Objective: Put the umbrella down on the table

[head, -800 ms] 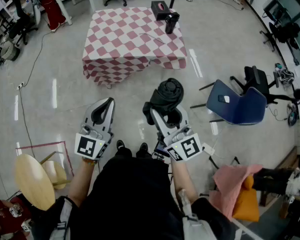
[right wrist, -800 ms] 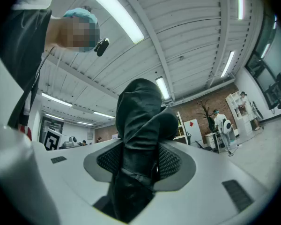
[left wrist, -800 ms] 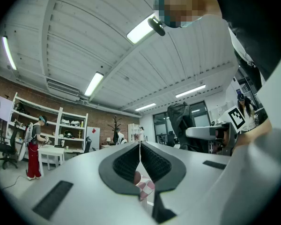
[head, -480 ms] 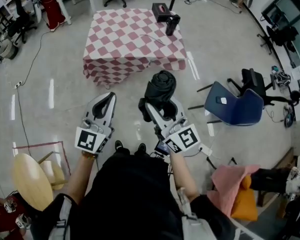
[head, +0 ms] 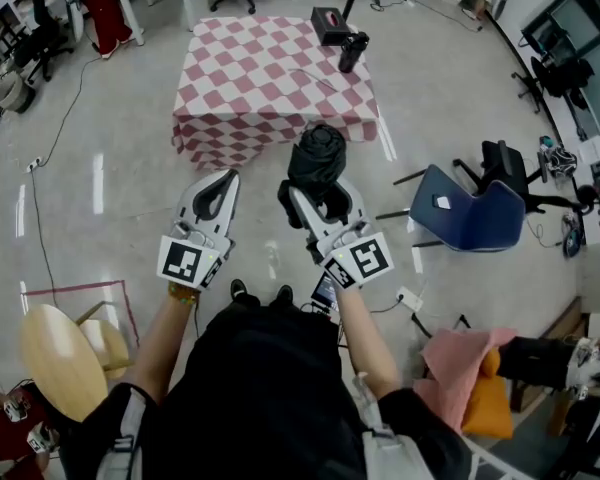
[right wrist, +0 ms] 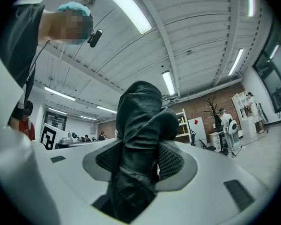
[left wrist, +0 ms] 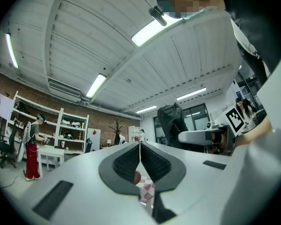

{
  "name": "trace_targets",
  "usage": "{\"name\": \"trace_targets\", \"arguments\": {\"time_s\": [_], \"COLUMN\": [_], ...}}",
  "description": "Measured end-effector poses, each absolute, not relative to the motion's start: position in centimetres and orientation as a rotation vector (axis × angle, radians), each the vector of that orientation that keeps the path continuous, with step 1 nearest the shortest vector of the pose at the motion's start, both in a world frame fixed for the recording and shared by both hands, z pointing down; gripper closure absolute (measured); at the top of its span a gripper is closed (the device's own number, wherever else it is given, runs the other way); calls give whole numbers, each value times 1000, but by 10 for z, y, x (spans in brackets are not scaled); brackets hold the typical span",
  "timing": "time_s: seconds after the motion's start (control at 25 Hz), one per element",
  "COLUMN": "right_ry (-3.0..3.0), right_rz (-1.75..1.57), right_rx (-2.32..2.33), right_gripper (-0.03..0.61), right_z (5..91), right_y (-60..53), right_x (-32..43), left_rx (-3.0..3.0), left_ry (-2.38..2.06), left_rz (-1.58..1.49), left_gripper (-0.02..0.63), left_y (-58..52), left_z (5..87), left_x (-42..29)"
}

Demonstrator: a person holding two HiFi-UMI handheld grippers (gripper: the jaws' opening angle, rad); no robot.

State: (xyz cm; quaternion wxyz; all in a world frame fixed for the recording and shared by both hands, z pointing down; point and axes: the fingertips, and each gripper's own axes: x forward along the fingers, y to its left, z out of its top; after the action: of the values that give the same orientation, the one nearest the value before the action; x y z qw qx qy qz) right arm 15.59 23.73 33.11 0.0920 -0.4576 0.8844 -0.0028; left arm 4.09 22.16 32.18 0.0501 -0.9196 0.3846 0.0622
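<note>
Right gripper view: the folded black fabric umbrella is clamped between the jaws of the right gripper, well apart from the red-and-white checked table. The left gripper is closed and empty. Light, soft, slippery cloth is expected; the stiff core should be gripped.

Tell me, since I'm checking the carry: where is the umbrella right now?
In the head view, the black umbrella is at centre frame, clamped in the right gripper above the floor, just short of the checkered table.
</note>
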Motion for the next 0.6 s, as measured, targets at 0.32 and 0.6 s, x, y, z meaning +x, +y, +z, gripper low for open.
{"name": "trace_targets", "arguments": {"time_s": [0.32,0.6], "right_ry": [2626,2629], "right_rz": [-2,-5], "right_rx": [-1387,-1431], "right_gripper": [365,365], "right_z": [330,331], "right_y": [224,219], "right_x": [129,110], "left_rx": [-2818,-2828], "left_ry": [1169,1152], "left_rz": [183,174], "left_gripper": [597,597], "left_y": [213,209], "left_z": [329,334], "left_x": [16,-4]}}
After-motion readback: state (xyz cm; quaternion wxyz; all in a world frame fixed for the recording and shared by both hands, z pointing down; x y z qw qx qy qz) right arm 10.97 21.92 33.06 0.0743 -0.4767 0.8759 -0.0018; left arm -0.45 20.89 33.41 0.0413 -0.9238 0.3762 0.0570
